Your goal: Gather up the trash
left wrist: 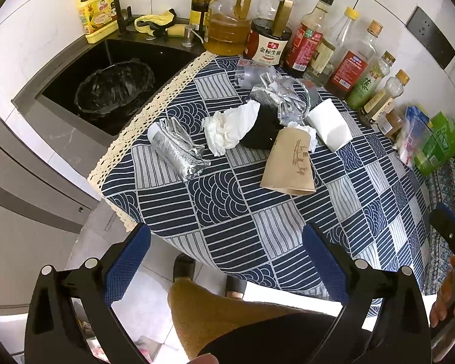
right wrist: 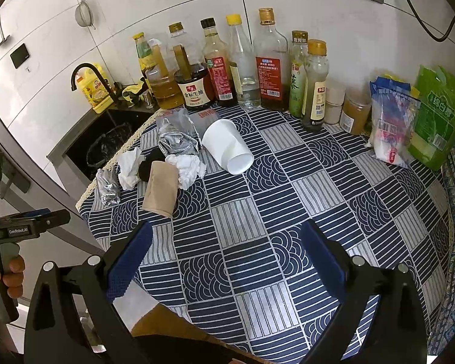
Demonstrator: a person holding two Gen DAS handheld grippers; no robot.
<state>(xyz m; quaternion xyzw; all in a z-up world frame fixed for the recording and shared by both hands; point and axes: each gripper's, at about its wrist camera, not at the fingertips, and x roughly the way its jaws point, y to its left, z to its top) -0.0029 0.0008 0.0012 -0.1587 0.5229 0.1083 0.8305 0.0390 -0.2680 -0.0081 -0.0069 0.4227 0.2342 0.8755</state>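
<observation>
Two claws hang over the near edge of my worktop [right wrist: 257, 242], which is covered in a blue and white patterned cloth. My left claw [left wrist: 226, 261] has its blue-padded fingers spread wide apart with nothing between them. My right claw [right wrist: 226, 261] is likewise spread wide and holds nothing.

All the trash sits in a loose cluster toward the far left part of the cloth, well apart from both claws. Nearest the lace-trimmed left edge lies a crumpled foil wrapper [left wrist: 179, 148], on its side. Just to its right is a wad of white tissue [left wrist: 227, 127], touching a black object [left wrist: 262, 130] that I cannot identify. A brown paper cup [left wrist: 289, 163] lies tipped over against the black object. A second white tissue [right wrist: 188, 166] is bunched at the cup's far end. Behind them sits a larger crumpled foil bag [left wrist: 276, 97], and to the right of that a white paper cup [right wrist: 227, 148] lies on its side with its mouth facing me.

Left of the worktop, a dark sink [left wrist: 75, 69] holds a bin lined with a black bag [left wrist: 115, 86]. Along the back wall stands a row of sauce and oil bottles [right wrist: 270, 60].
</observation>
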